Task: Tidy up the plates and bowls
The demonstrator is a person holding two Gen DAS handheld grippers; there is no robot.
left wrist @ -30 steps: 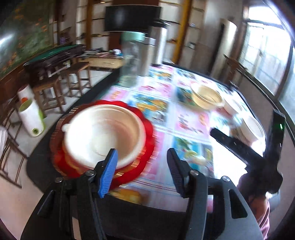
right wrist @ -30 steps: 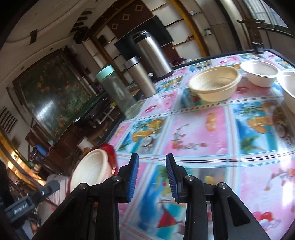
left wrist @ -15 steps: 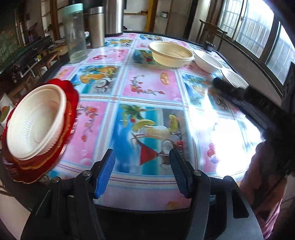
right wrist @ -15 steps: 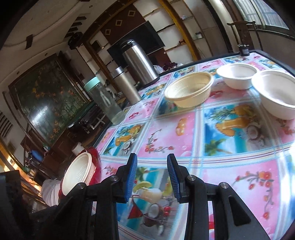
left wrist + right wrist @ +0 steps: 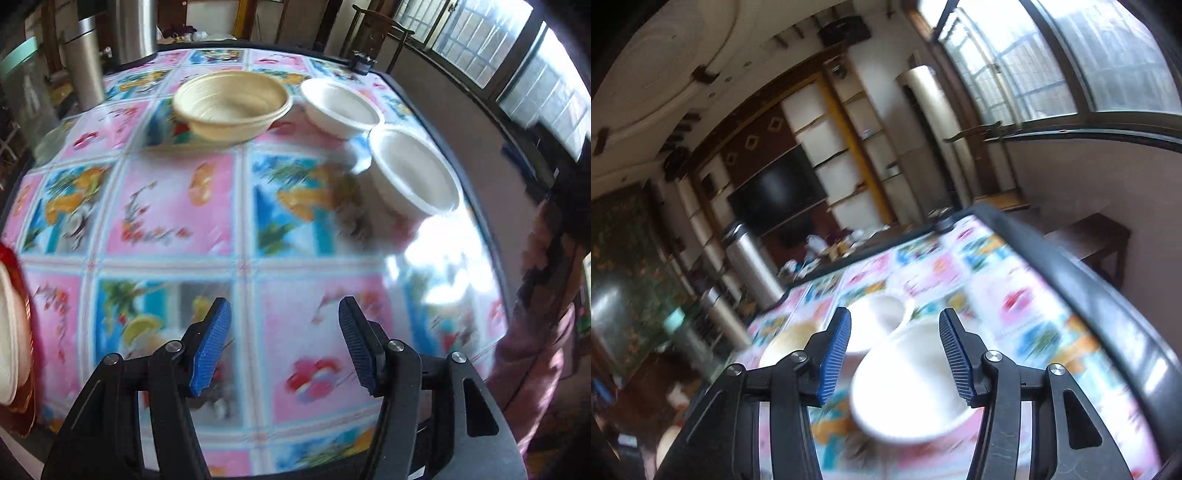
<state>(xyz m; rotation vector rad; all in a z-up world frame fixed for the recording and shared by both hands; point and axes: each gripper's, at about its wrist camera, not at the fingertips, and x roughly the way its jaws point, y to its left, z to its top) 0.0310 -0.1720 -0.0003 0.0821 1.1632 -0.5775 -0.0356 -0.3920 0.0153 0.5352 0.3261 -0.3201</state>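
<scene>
Three bowls stand on the patterned tablecloth (image 5: 177, 210): a cream bowl (image 5: 231, 103) at the back, a white bowl (image 5: 338, 109) beside it, and a nearer white bowl (image 5: 413, 173) by the right edge. My left gripper (image 5: 284, 345) hangs open over bare cloth, nothing between its fingers. At the far left edge a white bowl (image 5: 7, 332) sits on a red plate (image 5: 22, 295). My right gripper (image 5: 894, 354) points at the near white bowl (image 5: 905, 376); its jaws are opening, and the blurred bowl lies past them. The far white bowl (image 5: 875, 317) and cream bowl (image 5: 790, 339) lie beyond.
Two steel flasks (image 5: 88, 62) and a clear jar with a teal lid (image 5: 18, 85) stand at the table's back left. The dark table rim (image 5: 1089, 280) runs along the right. A person's pink sleeve (image 5: 532, 332) shows at the right. Shelves and a dark screen (image 5: 775, 195) lie behind.
Both grippers have swung right across the table. The red plate stack slid to the left view's edge. The right gripper's jaws stand wider, now with the near white bowl in front of them.
</scene>
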